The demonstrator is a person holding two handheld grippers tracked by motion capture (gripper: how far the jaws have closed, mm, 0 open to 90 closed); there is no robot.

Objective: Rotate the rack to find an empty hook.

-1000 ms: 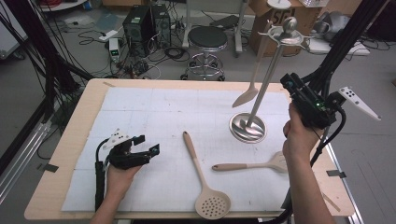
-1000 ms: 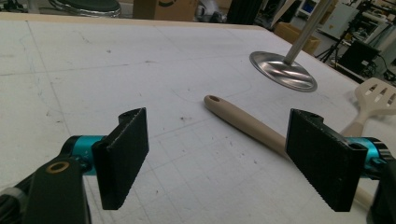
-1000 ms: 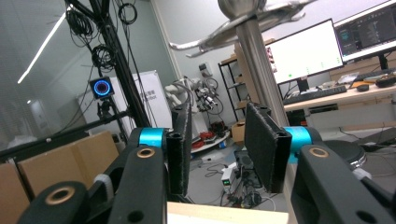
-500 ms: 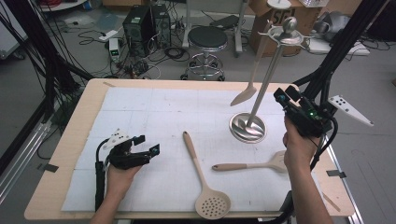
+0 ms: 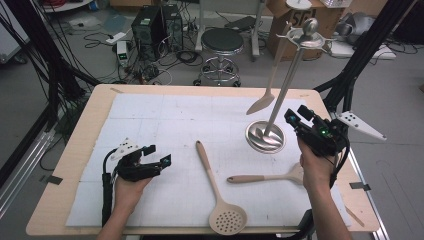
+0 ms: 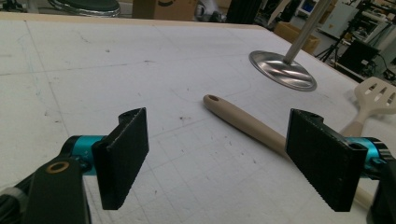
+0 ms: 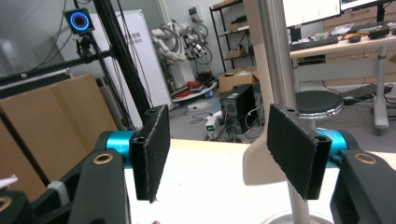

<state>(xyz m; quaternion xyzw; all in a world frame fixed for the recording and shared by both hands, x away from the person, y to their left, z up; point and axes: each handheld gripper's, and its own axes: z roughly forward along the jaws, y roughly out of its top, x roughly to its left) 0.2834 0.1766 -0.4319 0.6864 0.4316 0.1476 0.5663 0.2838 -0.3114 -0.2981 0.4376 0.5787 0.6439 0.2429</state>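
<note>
Resting low on the white mat point(image 5: 150, 110) of the worktop point(image 5: 80, 145), my left gripper point(image 5: 162, 159) has its jaws spread wide with nothing between them. In the left gripper view, the beige handle of the slotted skimmer point(image 6: 243, 123) runs across the mat just beyond the jaws, untouched. The skimmer's perforated head lies near the worktop's front edge in the high view. My right gripper point(image 5: 291, 118) is raised at the right side, close beside the metal utensil stand point(image 5: 265, 136), its jaws also parted and holding nothing. In the right gripper view, the stand's pole point(image 7: 280, 60) rises just behind the right-hand jaw. A beige spatula point(image 5: 272, 70) hangs from the stand's top arm, blade down. A second beige spatula point(image 5: 265, 177) lies flat on the mat near my right hand point(image 5: 312, 167).
</note>
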